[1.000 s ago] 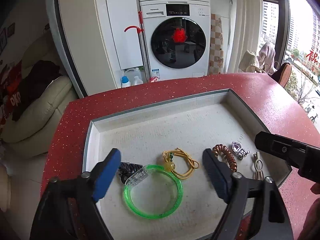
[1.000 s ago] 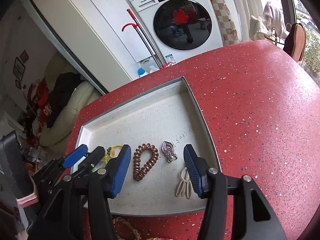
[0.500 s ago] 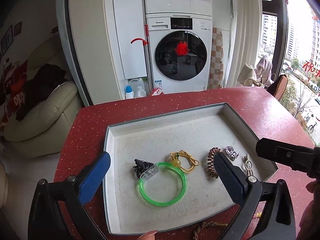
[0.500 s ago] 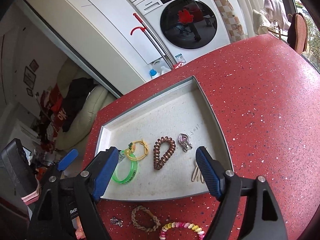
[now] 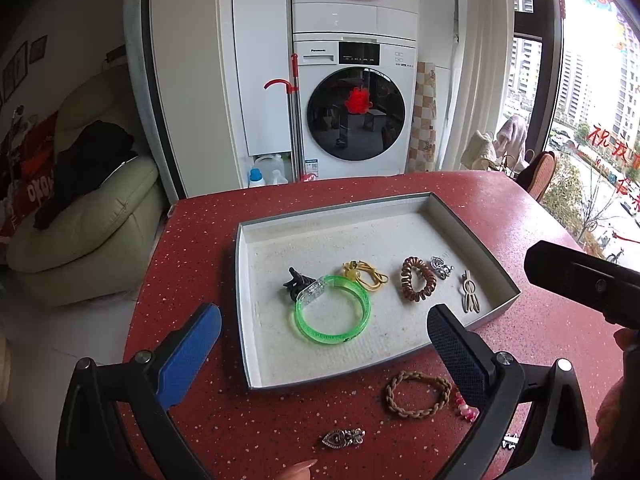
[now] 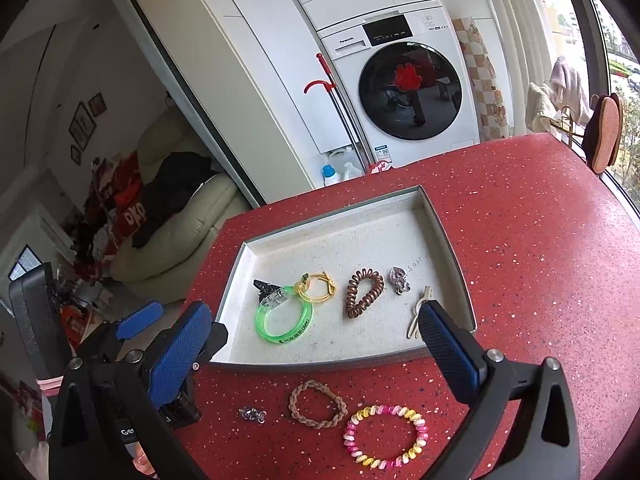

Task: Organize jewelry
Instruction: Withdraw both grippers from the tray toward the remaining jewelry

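Observation:
A grey tray (image 5: 496,308) on the red table holds a green bangle (image 5: 333,312), a black claw clip (image 5: 298,282), a yellow cord tie (image 5: 366,274), a brown coil tie (image 5: 418,285), a silver charm (image 5: 441,267) and a beige clip (image 5: 469,298). In front of the tray lie a braided bracelet (image 6: 318,404), a pink-yellow coil tie (image 6: 386,436) and a small silver brooch (image 6: 253,414). My left gripper (image 5: 324,312) hovers open over the tray's near edge, holding nothing. The right gripper (image 6: 314,312) is held above the loose pieces, its jaws opening with nothing gripped.
The red speckled table (image 6: 540,260) stretches bare to the right of the tray. Behind it stand a washing machine (image 5: 356,112), a red-handled mop (image 5: 294,120) and a cream sofa (image 5: 92,216). A fingertip (image 5: 300,470) shows at the bottom edge.
Both grippers have drawn back and up from the tray, bringing the loose pieces in front of it into view. The right jaws have spread much wider.

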A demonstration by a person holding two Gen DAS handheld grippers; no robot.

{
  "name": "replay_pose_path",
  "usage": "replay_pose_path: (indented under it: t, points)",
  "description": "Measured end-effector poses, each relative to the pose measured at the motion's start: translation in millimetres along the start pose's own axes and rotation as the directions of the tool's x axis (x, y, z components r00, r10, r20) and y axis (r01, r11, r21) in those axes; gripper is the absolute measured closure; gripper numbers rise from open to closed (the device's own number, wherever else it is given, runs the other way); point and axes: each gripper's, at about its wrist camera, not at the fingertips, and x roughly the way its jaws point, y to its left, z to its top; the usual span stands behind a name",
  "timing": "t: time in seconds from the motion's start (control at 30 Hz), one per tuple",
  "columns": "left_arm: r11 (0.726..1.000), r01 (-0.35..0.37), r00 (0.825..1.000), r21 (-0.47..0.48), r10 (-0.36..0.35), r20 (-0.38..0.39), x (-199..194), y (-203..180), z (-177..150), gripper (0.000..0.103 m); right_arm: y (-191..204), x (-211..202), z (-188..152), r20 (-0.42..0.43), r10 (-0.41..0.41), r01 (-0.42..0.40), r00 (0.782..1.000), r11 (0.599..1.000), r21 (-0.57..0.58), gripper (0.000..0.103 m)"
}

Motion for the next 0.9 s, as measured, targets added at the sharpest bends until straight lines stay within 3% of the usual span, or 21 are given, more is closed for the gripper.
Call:
replay_pose_path:
  t: [0.53, 0.9]
  points:
    - [0.998, -0.007, 0.994, -0.056, 0.001, -0.106, -23.6, 29.9, -68.9, 0.0, -18.5, -26.4, -47.5, -0.128, -0.059, 0.066, 0.99, 0.996, 0.053, 0.0]
    - [0.998, 0.003, 0.992, -0.069, -0.012, -0.127, -33.7, 33.4, -92.1, 0.0, -25.9, -47.4, -81.2, -0.166, -0.17, 0.169, 0.971, 0.985, -0.017, 0.0]
